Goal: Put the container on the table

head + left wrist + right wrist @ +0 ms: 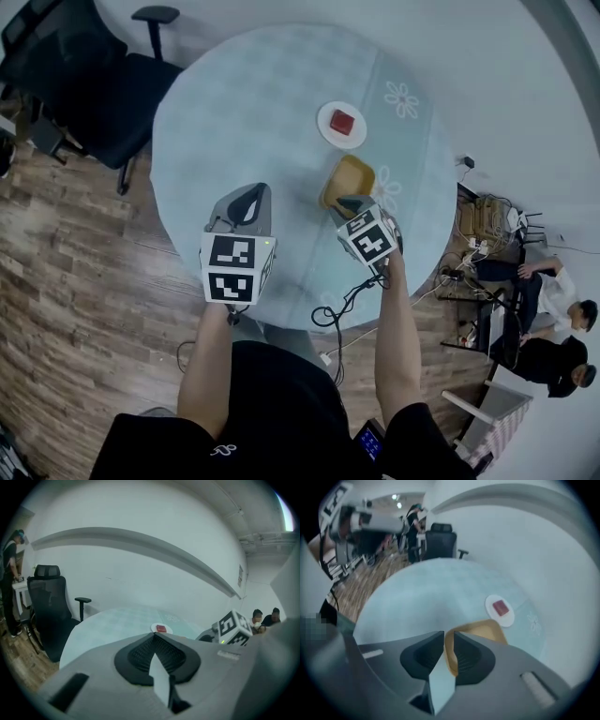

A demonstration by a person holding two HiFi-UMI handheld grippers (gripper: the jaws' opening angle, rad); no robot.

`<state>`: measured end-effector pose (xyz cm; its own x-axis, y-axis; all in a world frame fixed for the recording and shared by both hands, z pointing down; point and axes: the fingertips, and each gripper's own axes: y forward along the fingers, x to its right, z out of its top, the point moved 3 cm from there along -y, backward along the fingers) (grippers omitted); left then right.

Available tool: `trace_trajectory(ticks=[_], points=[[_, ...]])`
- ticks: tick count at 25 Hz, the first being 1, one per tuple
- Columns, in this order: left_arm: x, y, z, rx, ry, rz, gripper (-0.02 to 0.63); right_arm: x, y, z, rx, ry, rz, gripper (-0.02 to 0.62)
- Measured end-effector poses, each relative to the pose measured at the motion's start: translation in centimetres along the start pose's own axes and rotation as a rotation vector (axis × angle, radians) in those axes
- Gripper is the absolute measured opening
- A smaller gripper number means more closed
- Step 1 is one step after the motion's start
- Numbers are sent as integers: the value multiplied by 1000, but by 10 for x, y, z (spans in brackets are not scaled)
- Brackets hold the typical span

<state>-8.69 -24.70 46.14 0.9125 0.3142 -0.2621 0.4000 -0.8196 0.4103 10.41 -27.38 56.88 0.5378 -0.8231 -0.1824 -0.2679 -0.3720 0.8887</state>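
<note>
Okay: two grippers, one container, one plate, one block, one chair. My right gripper (351, 202) (447, 637) has its fingers clamped on the near rim of the mustard-yellow shallow container (349, 178) (488, 630), rim wall between the pads. The container sits tilted over the near-right edge of the round table (253, 103) with its pale blue-green checked cloth and daisy prints; I can't tell if its base touches the cloth. My left gripper (251, 193) (153, 638) hangs over the near edge, fingers together, nothing between them. Just beyond the container, toward the far-right edge, is one small round white plate (327, 129) (490, 605) carrying one red square block (342, 122) (500, 607). Each gripper carries one marker cube (234, 267) with black-and-white squares. The room has a wood plank floor (75, 281), a pale wall (154, 569), one black office chair (89, 84) at the far-left edge, and two seated people (562, 333) off to the right.
</note>
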Motion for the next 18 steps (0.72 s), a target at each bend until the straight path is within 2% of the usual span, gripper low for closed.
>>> trace_trajectory(ticks=[2, 6, 9, 11, 14, 16, 18], points=[[-1, -1, 8, 17, 2, 0, 3, 13, -43, 27, 209, 112, -71, 64], [26, -6, 38, 81, 56, -58, 3, 45, -155, 65, 627, 273, -309, 16], [56, -10, 71, 148, 130, -115, 3, 61, -232, 71, 862, 377, -471, 11], [76, -15, 90, 193, 176, -147, 3, 62, -273, 64, 1007, 480, -507, 11], [100, -27, 110, 255, 235, -183, 3, 51, -317, 38, 1236, 657, -498, 11], [110, -32, 117, 284, 262, -191, 3, 48, -324, 17, 1310, 755, -505, 11], [116, -34, 120, 293, 277, -196, 3, 48, -313, 4, 1251, 803, -530, 9]])
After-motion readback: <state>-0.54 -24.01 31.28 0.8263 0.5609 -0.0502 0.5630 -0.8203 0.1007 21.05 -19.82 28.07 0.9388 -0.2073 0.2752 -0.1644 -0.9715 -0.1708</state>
